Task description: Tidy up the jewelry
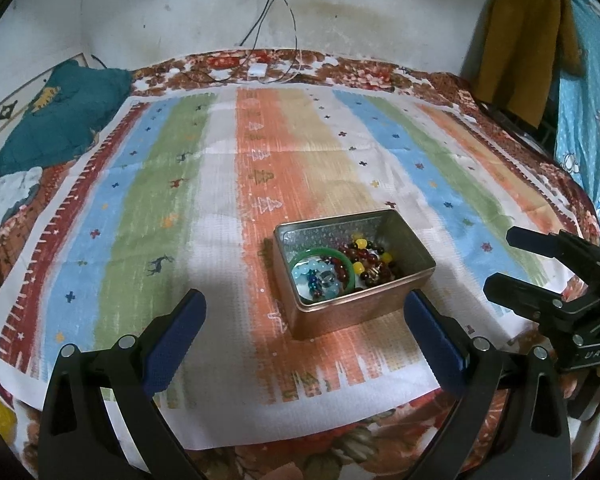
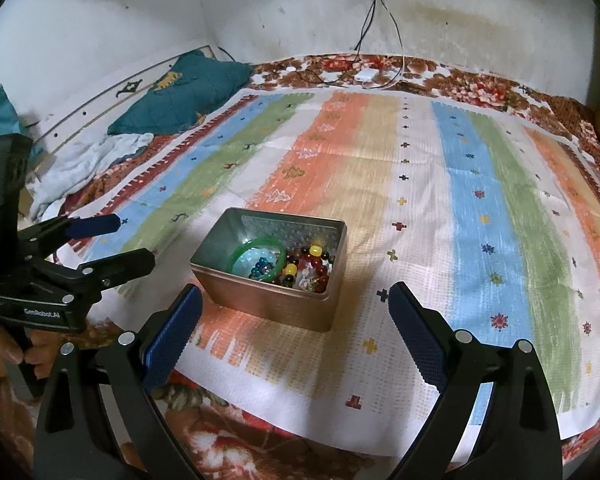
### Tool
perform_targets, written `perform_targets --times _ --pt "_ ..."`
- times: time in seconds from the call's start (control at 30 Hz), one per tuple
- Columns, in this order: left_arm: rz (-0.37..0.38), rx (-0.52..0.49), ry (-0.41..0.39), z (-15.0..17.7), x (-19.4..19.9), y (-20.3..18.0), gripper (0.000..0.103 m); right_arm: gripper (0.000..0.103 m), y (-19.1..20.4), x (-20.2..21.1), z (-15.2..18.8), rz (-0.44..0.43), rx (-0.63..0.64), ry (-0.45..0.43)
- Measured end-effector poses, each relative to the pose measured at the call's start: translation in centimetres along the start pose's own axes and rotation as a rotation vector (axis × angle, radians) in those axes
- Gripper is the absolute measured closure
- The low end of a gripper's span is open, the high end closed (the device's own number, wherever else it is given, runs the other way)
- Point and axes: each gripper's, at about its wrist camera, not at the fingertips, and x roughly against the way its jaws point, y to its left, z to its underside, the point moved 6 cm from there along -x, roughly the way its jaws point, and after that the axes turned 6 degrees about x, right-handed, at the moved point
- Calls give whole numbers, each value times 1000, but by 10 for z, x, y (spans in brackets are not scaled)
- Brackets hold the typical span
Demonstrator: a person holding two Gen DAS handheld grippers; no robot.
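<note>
Hovering both tools short of tin box (image 1: pixel 352 268), centre frame on striped cloth (image 1: pixel 204 208) over bed. Left tool (image 1: pixel 306 332) jaws spread, empty; right tool (image 2: pixel 294 328) same. Green bangle (image 2: pixel 260 258), beads (image 2: pixel 312 266) all inside tin. I judge sorting looks finished, or not begun.

One metal tin (image 1: pixel 352 304), one green bangle (image 1: pixel 300 261), two claws, one striped cloth (image 1: pixel 220 184); beads too jumbled to count.
</note>
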Motion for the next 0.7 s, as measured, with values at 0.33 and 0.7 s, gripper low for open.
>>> perform_targets --times 0.33,0.7 --pt "8 -5 -6 1 1 -2 6 8 1 -5 4 -8 -14 21" --pt "12 -28 -19 0 5 -11 6 8 1 -7 5 4 -12 25"
